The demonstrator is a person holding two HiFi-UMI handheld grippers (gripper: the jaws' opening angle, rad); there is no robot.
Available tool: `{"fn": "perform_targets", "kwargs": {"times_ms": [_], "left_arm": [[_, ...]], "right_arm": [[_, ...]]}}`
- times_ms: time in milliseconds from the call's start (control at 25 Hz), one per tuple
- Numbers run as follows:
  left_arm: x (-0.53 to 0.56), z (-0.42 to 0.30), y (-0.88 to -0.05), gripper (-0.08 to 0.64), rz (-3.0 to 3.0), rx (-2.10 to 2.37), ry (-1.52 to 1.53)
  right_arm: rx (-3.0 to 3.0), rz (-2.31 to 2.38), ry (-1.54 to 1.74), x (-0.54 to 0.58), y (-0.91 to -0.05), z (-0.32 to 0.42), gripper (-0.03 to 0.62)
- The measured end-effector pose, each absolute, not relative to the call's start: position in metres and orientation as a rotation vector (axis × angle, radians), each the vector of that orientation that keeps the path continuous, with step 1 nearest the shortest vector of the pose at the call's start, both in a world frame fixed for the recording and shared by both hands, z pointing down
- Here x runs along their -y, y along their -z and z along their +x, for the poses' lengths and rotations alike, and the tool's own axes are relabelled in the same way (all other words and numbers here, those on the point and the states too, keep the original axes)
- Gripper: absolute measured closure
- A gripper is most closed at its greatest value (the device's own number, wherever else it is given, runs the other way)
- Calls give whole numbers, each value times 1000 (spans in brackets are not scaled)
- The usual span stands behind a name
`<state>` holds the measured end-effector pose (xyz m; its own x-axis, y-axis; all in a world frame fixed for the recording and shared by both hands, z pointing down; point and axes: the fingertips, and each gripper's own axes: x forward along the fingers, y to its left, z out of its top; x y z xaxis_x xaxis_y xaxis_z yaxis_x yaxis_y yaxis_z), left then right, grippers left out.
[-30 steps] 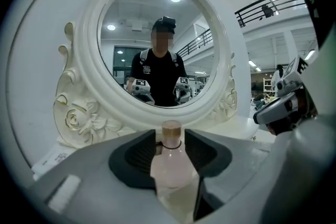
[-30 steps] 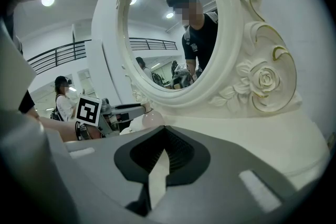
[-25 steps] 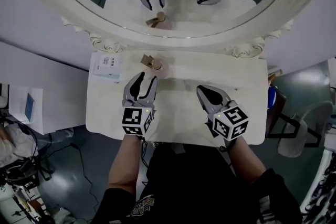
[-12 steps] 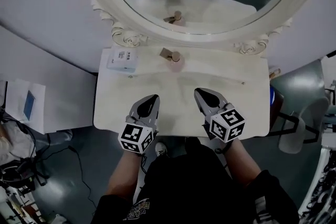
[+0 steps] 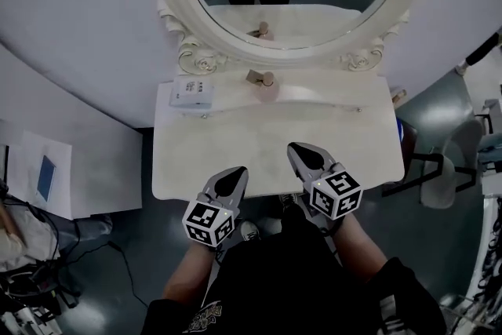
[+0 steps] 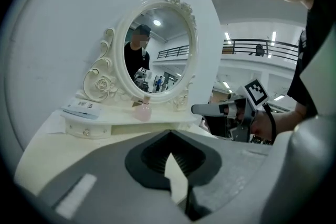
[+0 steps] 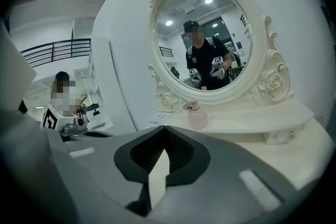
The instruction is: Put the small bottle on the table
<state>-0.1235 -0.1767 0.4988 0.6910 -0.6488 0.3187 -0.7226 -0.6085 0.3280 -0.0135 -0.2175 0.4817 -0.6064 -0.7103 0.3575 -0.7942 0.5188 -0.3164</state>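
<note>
Containers first: the small bottle (image 5: 267,87) (image 6: 143,111) (image 7: 198,118) stands upright on the table (image 5: 274,137), on the raised shelf along the rear edge. It's about midway along that edge, right under the mirror (image 5: 176,20). It has a rounded pale pink body and a tan cap. Whether anything is inside can't be made out, since the body only reads as milky pink. The mirror shows its reflection just behind it, plus both grippers higher up in the glass.

The only other container-ish thing is a flat white box (image 5: 192,92) (image 6: 81,108) at the rear left corner of the table, lying on that same shelf and closed up. It has a label with some dark print on top, but it's too small and blurry to read. The only other markings are the black-and-white square markers on the gripper cubes, which aren't text.

The shelf front has a little round knob (image 6: 85,132), so it looks like a drawer, and nothing inside it shows.

Tongs: the left gripper (image 5: 233,178) (image 6: 169,134) hangs over the front edge of the table, left of the middle. Its jaws are pressed together at the tips with nothing between them. The right gripper (image 5: 298,153) (image 7: 164,128) sits just inside the front edge, right of the middle. Its jaws are closed up the same way and hold nothing. Both are well apart from the bottle.
</note>
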Motion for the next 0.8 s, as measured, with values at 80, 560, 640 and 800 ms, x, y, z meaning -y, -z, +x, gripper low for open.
{"fn": "perform_targets", "kwargs": {"times_ms": [80, 560, 640, 800], "left_arm": [[165, -123, -497, 560, 2488, 1023, -235], [95, -108, -496, 560, 2588, 803, -301], [83, -105, -496, 560, 2596, 790, -325], [68, -104, -494, 560, 2609, 812, -380]], "right_arm": [[2567, 1324, -670, 205, -478, -15, 563], [2491, 1506, -713, 117, -483, -10, 564], [2494, 1497, -709, 109, -482, -11, 564], [2516, 1459, -695, 103, -478, -12, 564]]}}
